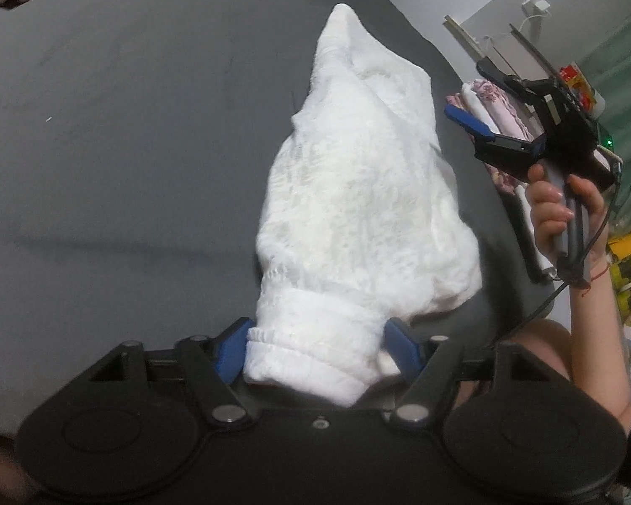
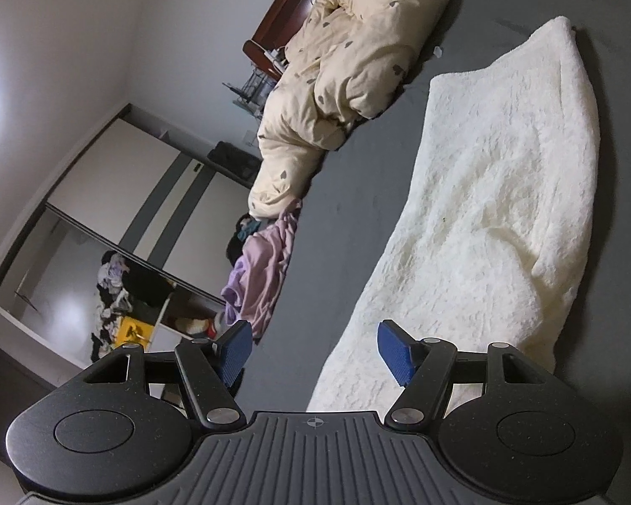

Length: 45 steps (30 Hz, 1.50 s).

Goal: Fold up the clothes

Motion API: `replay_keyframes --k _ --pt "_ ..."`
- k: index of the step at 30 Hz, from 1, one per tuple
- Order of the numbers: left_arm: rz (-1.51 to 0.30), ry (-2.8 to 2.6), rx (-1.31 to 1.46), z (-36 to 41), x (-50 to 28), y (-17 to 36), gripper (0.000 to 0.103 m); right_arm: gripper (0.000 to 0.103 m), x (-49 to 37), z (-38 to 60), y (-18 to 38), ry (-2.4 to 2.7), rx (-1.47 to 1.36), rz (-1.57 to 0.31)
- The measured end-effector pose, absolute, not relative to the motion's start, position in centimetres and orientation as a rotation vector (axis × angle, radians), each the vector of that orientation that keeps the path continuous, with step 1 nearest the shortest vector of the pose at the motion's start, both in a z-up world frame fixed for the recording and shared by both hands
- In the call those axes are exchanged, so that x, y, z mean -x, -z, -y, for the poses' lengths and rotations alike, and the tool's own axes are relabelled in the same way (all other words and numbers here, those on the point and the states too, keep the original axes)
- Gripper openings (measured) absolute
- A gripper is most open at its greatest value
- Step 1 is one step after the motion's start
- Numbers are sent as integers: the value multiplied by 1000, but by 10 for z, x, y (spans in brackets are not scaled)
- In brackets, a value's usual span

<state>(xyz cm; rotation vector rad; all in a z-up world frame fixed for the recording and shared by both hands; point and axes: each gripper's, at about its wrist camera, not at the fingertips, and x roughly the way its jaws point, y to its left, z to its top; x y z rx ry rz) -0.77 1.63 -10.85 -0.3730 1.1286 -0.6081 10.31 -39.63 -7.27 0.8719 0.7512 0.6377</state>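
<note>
The white fleece garment [image 1: 357, 193] lies stretched long across the dark grey bed [image 1: 126, 147], running from the near edge toward twelve o'clock in the left wrist view. Its bunched cuffed end sits right between the blue pads of the left gripper [image 1: 315, 349], and both pads press against the cloth: clamped on it. Out at three o'clock, a hand [image 1: 563, 206] holds the right gripper [image 1: 479, 97] up off the bed, jaws apart with nothing between them. From the right wrist view the same garment [image 2: 483, 193] fills the two o'clock side. A lilac garment [image 2: 261, 269] lies crumpled at nine o'clock, and a cream duvet [image 2: 349, 63] is heaped at twelve.
</note>
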Motion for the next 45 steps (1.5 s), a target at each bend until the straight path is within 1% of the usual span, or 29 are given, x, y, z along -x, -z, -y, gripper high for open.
replay_keyframes --k 1,3,4,6,8,9,11,15,20,21,22,25,26,32,34,37,39,41,43,44,45 --pt "-1128 611 366 -13 8 109 53 67 -103 397 73 -635 -866 -749" --pt "-1125 600 343 -10 9 107 44 67 -102 399 72 -632 -852 -741" --pt "-1121 597 351 -12 10 106 42 67 -100 399 71 -635 -833 -737" --pt "-1113 591 367 -15 12 102 33 67 -97 398 68 -645 -781 -729" --pt "-1105 587 396 -20 13 98 26 67 -93 397 66 -653 -729 -719" --pt "-1098 587 409 -21 13 94 23 67 -89 396 65 -665 -690 -713" --pt "-1075 592 420 -22 14 84 21 67 -77 390 62 -703 -591 -696" --pt "-1021 613 412 -18 11 59 19 67 -43 368 61 -822 -321 -616" --pt "-996 634 385 -5 -7 31 19 68 22 337 71 -972 124 -348" --pt "-1000 632 383 -3 -12 28 19 68 33 331 75 -1009 198 -318" --pt "-1003 630 382 0 -16 25 19 69 43 325 77 -1041 244 -309" --pt "-1016 620 402 2 -26 20 19 84 62 309 84 -1073 305 -299" --pt "-1022 613 415 2 -29 20 19 86 68 301 86 -1053 347 -283" --pt "-1057 574 516 0 -38 22 19 86 93 264 105 -895 487 -218" --pt "-1055 570 521 1 -39 21 19 86 99 245 119 -837 598 -207" --pt "-1055 568 516 2 -39 20 19 86 109 218 143 -745 795 -139" --pt "-1057 573 518 1 -40 19 19 86 111 207 156 -687 877 -104" --pt "-1056 576 525 -1 -39 19 19 86 107 200 165 -618 916 -119" --pt "-1055 580 533 -3 -39 20 19 84 101 199 166 -564 889 -118" --pt "-1053 583 541 -4 -39 20 19 74 98 199 165 -550 871 -112" --pt "-1050 584 549 -6 -38 22 19 65 97 198 162 -540 858 -111"
